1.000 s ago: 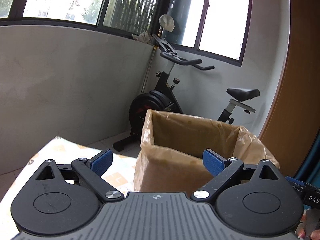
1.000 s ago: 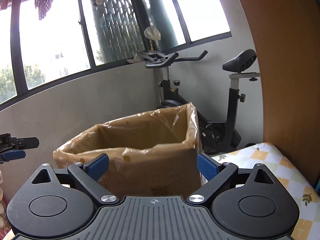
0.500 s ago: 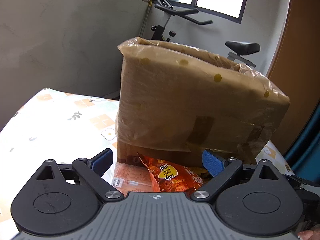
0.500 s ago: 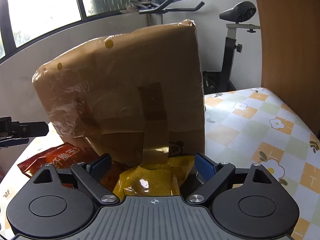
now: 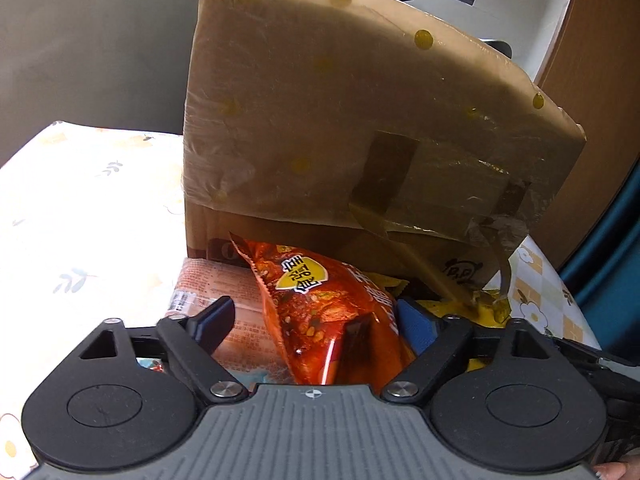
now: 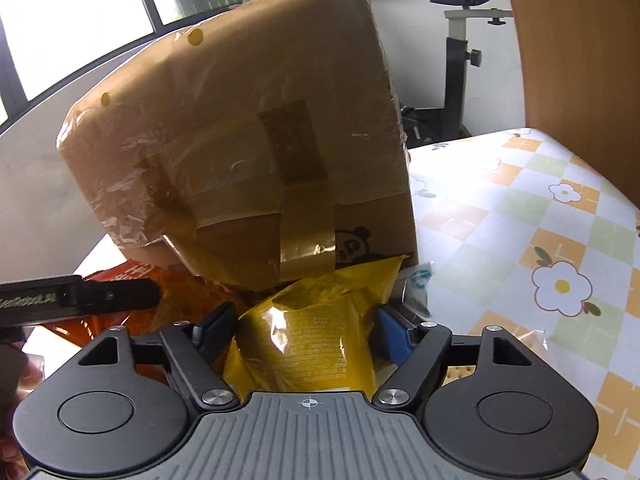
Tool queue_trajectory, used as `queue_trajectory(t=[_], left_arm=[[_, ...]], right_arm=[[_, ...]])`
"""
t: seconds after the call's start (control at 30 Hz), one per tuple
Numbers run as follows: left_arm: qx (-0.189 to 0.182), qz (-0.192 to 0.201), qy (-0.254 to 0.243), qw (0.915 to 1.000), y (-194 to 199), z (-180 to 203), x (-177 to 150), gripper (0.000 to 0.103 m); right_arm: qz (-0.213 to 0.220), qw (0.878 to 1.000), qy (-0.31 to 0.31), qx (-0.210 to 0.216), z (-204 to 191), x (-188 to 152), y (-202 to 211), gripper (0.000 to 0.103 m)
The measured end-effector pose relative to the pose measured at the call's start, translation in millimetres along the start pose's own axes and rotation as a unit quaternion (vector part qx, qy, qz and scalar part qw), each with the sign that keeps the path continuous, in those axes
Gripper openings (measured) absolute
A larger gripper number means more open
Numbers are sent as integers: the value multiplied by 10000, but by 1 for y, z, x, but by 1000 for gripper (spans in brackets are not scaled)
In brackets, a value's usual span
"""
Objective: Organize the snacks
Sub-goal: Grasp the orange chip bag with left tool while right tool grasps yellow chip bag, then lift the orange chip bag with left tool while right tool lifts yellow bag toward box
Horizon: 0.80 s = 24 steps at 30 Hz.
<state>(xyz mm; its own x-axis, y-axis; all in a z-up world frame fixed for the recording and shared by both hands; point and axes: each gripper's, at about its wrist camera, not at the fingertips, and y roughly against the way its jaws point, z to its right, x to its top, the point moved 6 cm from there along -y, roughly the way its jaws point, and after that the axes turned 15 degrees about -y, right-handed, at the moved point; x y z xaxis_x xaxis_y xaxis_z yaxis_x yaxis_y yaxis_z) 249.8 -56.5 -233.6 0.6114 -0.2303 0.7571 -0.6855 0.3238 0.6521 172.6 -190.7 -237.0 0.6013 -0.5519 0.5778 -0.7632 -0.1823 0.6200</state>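
A tall cardboard box point(image 5: 340, 120) point(image 6: 248, 120) wrapped in clear plastic stands on the flowered table point(image 5: 80, 200) point(image 6: 540, 220). Snack packets lie heaped against its near side. My left gripper point(image 5: 314, 326) has a red-orange chip bag point(image 5: 320, 304) between its closing jaws; the blue right pad sits at the bag, the left finger stands off it, over a pink packet point(image 5: 208, 280). My right gripper point(image 6: 306, 328) is closing around a yellow bag point(image 6: 312, 340), which nearly fills the gap and does not look squeezed. The left gripper's black finger point(image 6: 80, 296) shows at the left of the right wrist view.
A small clear packet with blue print point(image 6: 416, 280) lies right of the yellow bag. An exercise bike point(image 6: 460, 60) stands behind the table, and a wooden panel point(image 6: 580, 40) rises on the right. A hand point(image 6: 16, 380) shows at the left edge.
Both grippers have come down from box-top height to the packets in front of the box and tipped downward. Both pairs of jaws have narrowed, each now around a bag.
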Motion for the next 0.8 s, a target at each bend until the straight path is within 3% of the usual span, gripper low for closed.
queue_trajectory(t=[0.07,0.2,0.53,0.8], left_arm=[[-95,35,-15,9999,0,2,-1,66],[50,133,-219,9997,9,10,-5,60],[206,444,-50,9988,53,7,-20,59],[438,593,39,9973,86,1,-41,59]], right_arm=[[-48,10000,-1,22,-1,-2,1,66],[-89,10000,26,7,-3,-5,2,66],[-124,9999,-42,31,-1,-7,2,66],[-147,9998,-44,141,0,-13,16,58]])
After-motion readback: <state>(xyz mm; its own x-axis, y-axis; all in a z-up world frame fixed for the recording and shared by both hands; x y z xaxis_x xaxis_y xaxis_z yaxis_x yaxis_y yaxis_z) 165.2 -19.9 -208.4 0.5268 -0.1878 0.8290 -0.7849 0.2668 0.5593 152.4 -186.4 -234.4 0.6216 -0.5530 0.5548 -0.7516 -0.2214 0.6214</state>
